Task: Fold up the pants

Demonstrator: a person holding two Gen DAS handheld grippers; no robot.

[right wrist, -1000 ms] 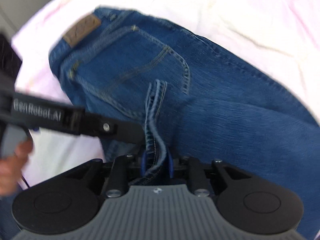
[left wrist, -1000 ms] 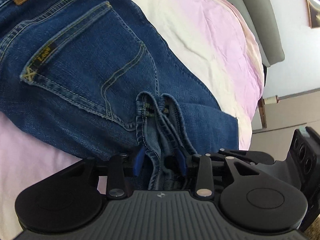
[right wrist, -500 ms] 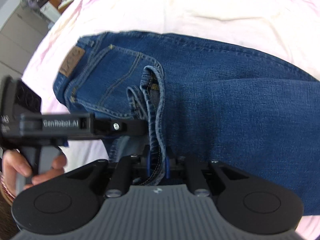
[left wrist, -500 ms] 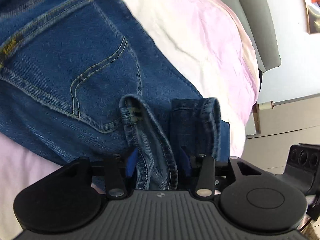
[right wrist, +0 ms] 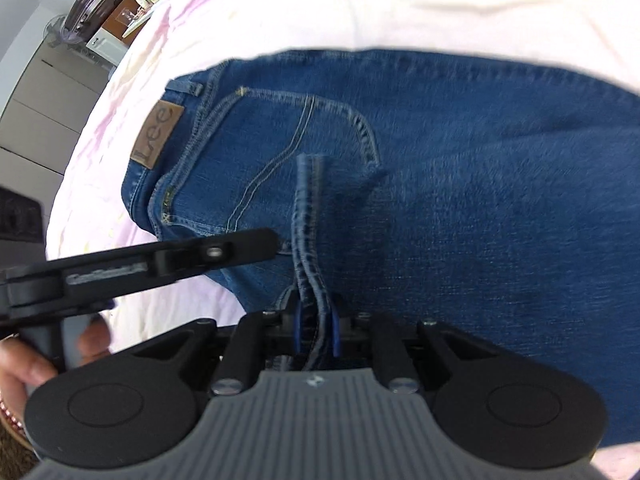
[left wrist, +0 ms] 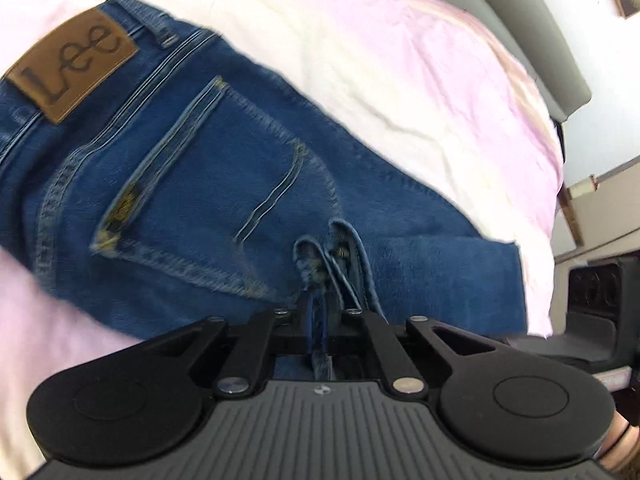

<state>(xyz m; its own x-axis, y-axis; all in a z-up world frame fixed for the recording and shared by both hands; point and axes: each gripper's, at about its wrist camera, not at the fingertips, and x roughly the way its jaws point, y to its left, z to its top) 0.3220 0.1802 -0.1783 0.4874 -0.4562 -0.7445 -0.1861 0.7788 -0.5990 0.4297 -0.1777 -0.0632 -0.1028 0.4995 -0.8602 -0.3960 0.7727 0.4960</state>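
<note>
So, the jeans [left wrist: 224,216] lie flat on the sheet [left wrist: 400,92], back side up, waistband toward the far left in both wrist views, w/ the leg hems [left wrist: 340,264] brought up over the seat next to the back pocket [left wrist: 208,200]. Looks like the lengthwise fold is done and you're mid-way thru the crosswise one, judging by the hems sitting on the seat.

Handling: denim is heavy-ish for cloth, limp but w/ body. It'll drape and drag, not slip. Not fragile, so grip hard. Stitched hems and seams are the thickest, stiffest bits, so they're the best place to pinch. You've got several layers stacked, so expect one layer to creep out if the bite is shallow.

Your left gripper [left wrist: 318,320] has snapped nearly shut, w/ a hem layer pinched between the blue pads; a second hem loop sits just right of the pinch and seems outside it. Check that before you pull. Your right gripper [right wrist: 316,332] is narrow too, clamped on a doubled hem edge [right wrist: 308,220] that runs up from the jaws over the pocket. From the right view, the left tool [right wrist: 160,264] comes in from the side, just beside that edge, w/ a hand [right wrist: 24,368] on its grip.

Writing: brown patch [left wrist: 72,64] at the waistband reads "Lee". Small dark tab [left wrist: 120,208] at the pocket edge has gold lettering, too blurred to read. White text on the left tool's side is smeared, unreadable.

Beyond the sheet: grey headboard [left wrist: 532,40] in the left view; cabinets [right wrist: 36,92] w/ clutter on top in the right view.
</note>
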